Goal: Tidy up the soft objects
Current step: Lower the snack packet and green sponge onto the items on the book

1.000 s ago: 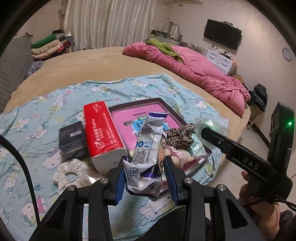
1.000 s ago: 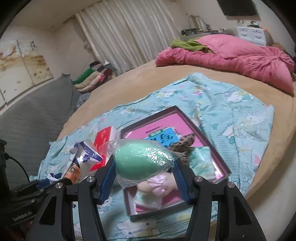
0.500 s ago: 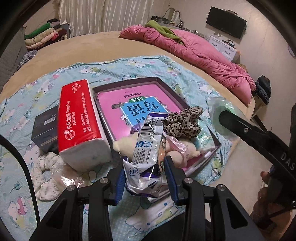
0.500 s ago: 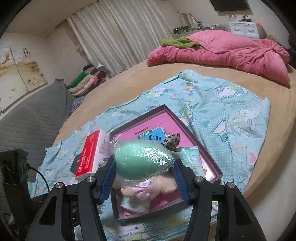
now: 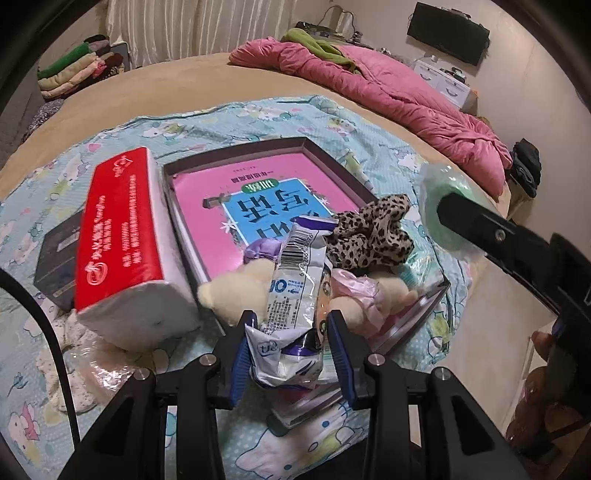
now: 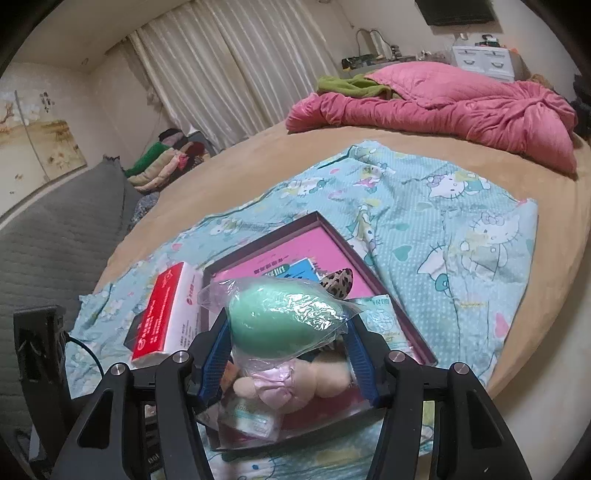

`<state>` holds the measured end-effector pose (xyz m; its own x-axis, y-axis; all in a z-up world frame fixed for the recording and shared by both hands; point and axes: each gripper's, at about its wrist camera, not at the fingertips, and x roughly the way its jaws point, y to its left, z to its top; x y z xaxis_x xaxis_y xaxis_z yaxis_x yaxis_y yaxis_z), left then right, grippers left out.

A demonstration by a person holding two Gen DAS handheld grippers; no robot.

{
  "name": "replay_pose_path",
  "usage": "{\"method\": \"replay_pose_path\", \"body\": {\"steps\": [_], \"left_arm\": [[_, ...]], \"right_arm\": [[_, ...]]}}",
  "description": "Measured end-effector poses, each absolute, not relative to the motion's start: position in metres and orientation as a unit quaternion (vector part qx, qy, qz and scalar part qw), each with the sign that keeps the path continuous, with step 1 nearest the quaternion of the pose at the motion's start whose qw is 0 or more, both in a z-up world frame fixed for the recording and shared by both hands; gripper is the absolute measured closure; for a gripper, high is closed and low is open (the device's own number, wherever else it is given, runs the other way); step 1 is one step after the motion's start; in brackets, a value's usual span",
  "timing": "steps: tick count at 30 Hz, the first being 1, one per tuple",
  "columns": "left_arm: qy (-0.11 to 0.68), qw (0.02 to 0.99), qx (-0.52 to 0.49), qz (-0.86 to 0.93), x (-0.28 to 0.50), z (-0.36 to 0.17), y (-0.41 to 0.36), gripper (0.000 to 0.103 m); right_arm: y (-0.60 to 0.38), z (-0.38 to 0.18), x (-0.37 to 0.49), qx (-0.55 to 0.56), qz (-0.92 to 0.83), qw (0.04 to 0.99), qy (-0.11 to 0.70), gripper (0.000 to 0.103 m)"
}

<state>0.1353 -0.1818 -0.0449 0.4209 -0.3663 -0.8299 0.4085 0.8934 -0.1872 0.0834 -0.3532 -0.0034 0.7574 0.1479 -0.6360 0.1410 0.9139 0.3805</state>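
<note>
Tray [image 5: 334,164] nearer, upright packet [image 5: 295,280] pointing away

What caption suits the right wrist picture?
Right gripper holding a bagged green sponge above a tray on the bed.

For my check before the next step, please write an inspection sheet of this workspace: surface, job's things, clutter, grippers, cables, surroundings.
Surface: round bed with a cartoon-print sheet spread on it.
Job's things: shallow box holding a pink book, leopard scrunchie, plush toy; tissue pack beside the box.
Clutter: dark small box, white scrunchie.
Grippers: left gripper shut on a crumpled wrapper; right gripper shut on a bagged green sponge.
Cables: black cable at the left edge.
Surroundings: pink quilt, curtains, folded clothes, wall screen.
</note>
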Motion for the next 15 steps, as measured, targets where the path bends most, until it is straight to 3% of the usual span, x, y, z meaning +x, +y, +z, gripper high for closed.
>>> {"method": "replay_pose_path", "body": {"steps": [15], "left_arm": [[0.491,0.837,0.015,-0.241,0.139,-0.056,-0.185,0.064]], "right_arm": [[-0.343,-0.023,0.11,0.183,0.004,0.909,0.375,0.043]]}}
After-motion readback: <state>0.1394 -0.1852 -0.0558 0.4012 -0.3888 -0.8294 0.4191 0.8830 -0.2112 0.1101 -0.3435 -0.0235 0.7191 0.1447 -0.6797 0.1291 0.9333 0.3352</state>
